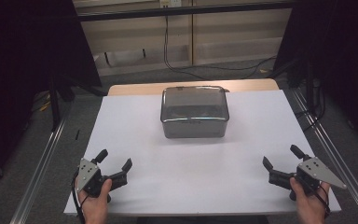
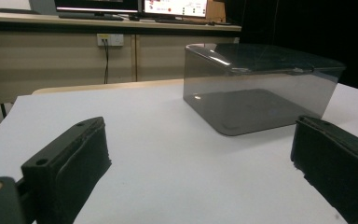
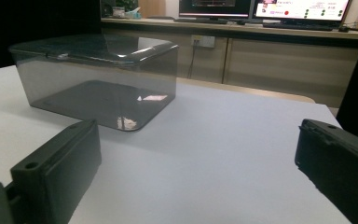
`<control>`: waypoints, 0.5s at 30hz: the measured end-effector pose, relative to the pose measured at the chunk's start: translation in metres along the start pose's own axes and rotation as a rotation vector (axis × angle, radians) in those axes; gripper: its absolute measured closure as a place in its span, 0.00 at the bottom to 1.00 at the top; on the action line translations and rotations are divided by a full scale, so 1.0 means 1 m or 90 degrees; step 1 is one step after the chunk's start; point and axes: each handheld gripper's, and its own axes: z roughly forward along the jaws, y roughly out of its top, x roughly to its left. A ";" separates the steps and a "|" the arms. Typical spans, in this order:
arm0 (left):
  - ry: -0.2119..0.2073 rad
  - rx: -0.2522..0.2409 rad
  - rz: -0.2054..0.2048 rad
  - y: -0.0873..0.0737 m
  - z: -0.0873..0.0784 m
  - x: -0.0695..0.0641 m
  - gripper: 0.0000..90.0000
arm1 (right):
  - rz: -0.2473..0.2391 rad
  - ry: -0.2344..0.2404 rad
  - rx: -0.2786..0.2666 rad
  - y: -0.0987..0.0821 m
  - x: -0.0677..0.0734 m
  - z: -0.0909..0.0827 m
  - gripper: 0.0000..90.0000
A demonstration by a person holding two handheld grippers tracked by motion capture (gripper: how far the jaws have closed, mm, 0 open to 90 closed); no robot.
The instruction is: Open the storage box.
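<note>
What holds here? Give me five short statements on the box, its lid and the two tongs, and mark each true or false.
1. The smoky clear box stands toward the far middle of the white sheet. True.
2. The left tongs are shut on the box. False: their jaws stand wide apart, well short of the box, holding nothing.
3. The box has its lid on. True.
4. The right tongs rest on top of the box. False: they sit near the sheet's near right corner, open, apart from the box.
5. The box lies tipped on its side. False: it stands upright, flat on its base.
</note>
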 end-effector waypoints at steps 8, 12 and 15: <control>0.006 0.003 -0.001 0.000 0.001 0.000 0.04 | 0.009 0.014 0.018 -0.001 0.001 0.004 0.00; 0.002 0.004 -0.003 0.000 0.002 -0.002 0.04 | 0.011 0.027 0.027 -0.002 0.002 0.006 0.00; 0.002 0.006 -0.001 0.000 0.002 -0.002 0.04 | 0.010 0.043 0.025 -0.002 0.003 0.007 0.00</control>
